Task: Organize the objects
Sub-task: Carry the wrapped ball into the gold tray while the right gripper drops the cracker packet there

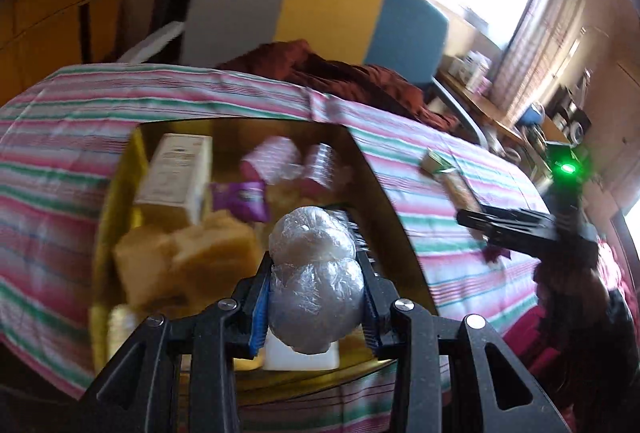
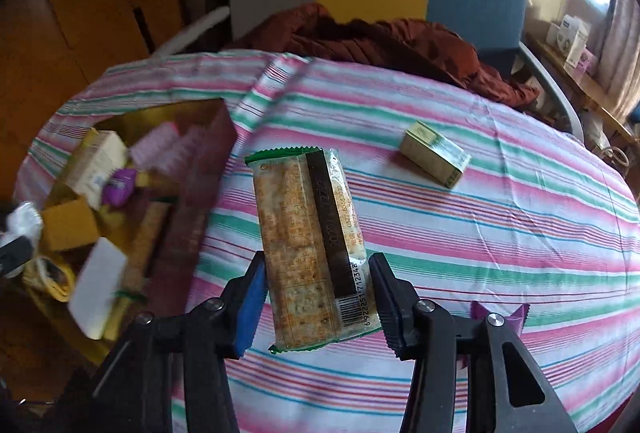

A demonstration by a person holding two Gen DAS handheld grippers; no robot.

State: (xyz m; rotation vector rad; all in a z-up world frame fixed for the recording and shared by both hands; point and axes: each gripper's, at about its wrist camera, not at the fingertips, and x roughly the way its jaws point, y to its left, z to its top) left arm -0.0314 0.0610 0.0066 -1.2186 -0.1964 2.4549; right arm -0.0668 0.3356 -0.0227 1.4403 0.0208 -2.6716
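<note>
The long cracker packet in clear wrap with green crimped ends sits low in the middle of the right wrist frame, raised above the striped pink, green and white cloth on the desk, its long axis running away from the camera along the fingers; the right gripper pinches it near its lower end, blue pad on one side and black ribbed pad on the other. The open gold-lined cardboard box lies at the left of that frame, so the packet's way in is leftward, a sideways carry as I judge it. A barcode on the packet reads partly "6922251 712348"; the other print is too blurred to read. In the left wrist frame the left gripper clamps a lumpy bundle wrapped in crinkled clear plastic film, held above the near part of the same box, so this hand is the nearer to a drop. Inside lie a cream carton, a purple sachet and tan sponge-like blocks. A small cream and green box rests on the cloth at upper right of the right wrist frame, well apart from the packet, not yet packed.
</note>
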